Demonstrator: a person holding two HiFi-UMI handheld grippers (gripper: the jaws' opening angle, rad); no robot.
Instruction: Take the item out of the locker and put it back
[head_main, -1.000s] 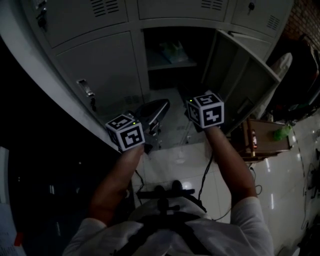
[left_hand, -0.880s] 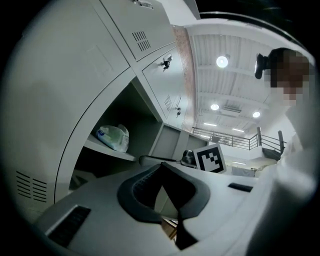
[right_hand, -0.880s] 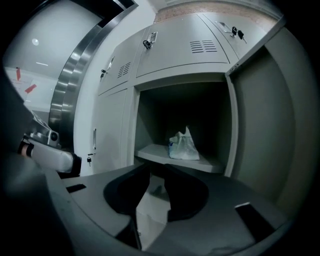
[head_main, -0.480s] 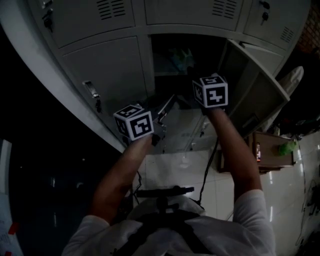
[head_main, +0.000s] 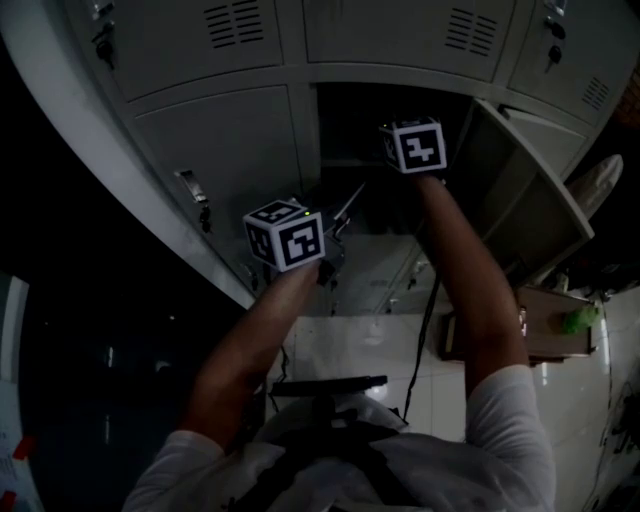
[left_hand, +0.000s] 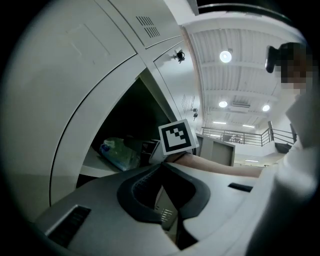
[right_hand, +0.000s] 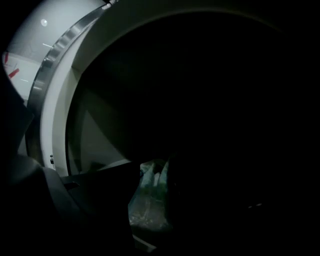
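The only marks we can make out are the square black-and-white markers on the cubes: one on the right cube (left_hand: 177, 137), facing the left gripper view squarely, and two on the left cube (head_main: 285, 235). The bag (right_hand: 147, 205) is clear plastic with greenish contents. Any print on it is too dim to read.

The right gripper (right_hand: 152, 171) reaches into the open locker (head_main: 305, 150), past its door (head_main: 525, 190), which stands swung out to the right. Its jaws have just been opening and now stand wide. The bag shows in the gap between them, just ahead. In the dark we cannot tell whether either jaw touches it, and we see no squeeze on it. The bag lies on the shelf (left_hand: 92, 169) inside the locker.

The left gripper (left_hand: 161, 165) hangs outside, in front of the locker and nearer us than the right one. Its jaws are closed tip to tip with nothing held — through the hollow between them we see only a vented locker front.
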